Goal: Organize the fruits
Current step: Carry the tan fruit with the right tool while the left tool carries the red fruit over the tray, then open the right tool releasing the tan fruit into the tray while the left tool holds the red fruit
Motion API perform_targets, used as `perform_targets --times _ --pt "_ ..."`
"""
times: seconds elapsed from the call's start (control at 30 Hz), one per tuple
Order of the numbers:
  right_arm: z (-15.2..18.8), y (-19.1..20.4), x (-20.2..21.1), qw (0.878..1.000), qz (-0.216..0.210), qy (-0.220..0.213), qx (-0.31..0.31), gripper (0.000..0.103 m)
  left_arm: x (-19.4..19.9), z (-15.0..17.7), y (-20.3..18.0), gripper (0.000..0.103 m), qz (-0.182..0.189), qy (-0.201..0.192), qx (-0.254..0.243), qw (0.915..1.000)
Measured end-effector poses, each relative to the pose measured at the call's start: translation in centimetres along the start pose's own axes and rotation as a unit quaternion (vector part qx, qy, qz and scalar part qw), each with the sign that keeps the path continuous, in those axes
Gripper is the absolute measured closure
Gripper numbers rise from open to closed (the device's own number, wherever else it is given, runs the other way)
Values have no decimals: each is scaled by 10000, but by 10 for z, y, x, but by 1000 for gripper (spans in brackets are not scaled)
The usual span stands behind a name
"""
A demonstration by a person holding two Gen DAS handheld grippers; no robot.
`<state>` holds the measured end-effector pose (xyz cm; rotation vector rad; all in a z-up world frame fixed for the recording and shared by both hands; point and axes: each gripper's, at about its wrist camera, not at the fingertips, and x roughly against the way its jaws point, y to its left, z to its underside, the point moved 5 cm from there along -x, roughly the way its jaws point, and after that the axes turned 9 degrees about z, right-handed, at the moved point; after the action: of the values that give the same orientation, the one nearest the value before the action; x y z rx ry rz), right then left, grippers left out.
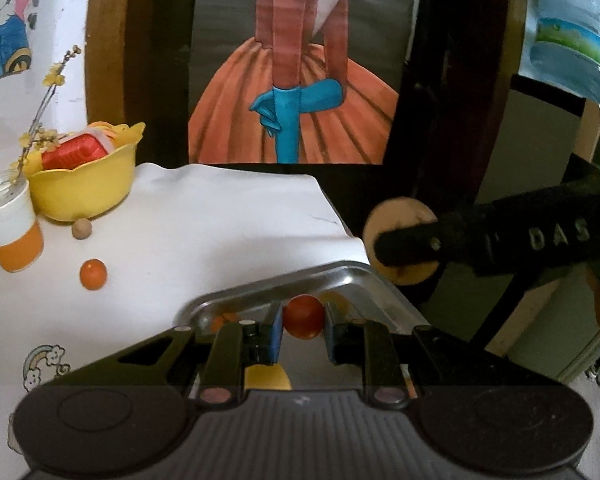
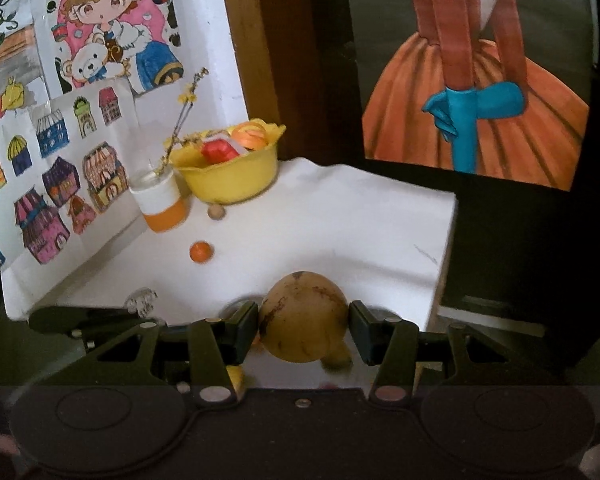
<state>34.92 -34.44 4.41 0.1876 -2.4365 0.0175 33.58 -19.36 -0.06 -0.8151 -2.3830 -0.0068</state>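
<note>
In the left wrist view, my left gripper (image 1: 303, 320) is shut on a small round red fruit (image 1: 304, 316), its blue pads (image 1: 277, 330) pressing both sides. It hangs over the far corner of a metal tray (image 1: 352, 274), which has a yellow fruit (image 1: 269, 378) inside. My right gripper (image 2: 304, 330) is shut on a larger yellow-brown round fruit (image 2: 303, 316) above the shiny tray (image 2: 300, 374). From the left wrist view, that right gripper (image 1: 398, 250) holds the tan fruit (image 1: 396, 212) past the tray's right corner. A small orange fruit (image 1: 93, 274) (image 2: 201, 252) lies loose on the white table.
At the back left stand a yellow bowl (image 1: 84, 190) (image 2: 228, 178) of red and orange items, a white-and-orange cup (image 1: 14, 236) (image 2: 160, 204) with a dried sprig, and a small brown ball (image 1: 81, 229) (image 2: 216, 212). The table's right edge (image 2: 446, 248) drops off by a dark framed painting.
</note>
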Motion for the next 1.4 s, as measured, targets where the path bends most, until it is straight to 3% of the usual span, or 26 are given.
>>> perform_targets --times 0.6,1.2,1.4 --pt "86 -11 29 9991 86 338 226 51 -23 13 -17 80 -153 357 38 9992" --pt "122 0 26 9975 7 534 470 51 -41 26 -18 79 -322 705 132 9969" --pt "125 6 24 9963 181 415 733 51 -42 28 -18 79 -357 759 119 9964"
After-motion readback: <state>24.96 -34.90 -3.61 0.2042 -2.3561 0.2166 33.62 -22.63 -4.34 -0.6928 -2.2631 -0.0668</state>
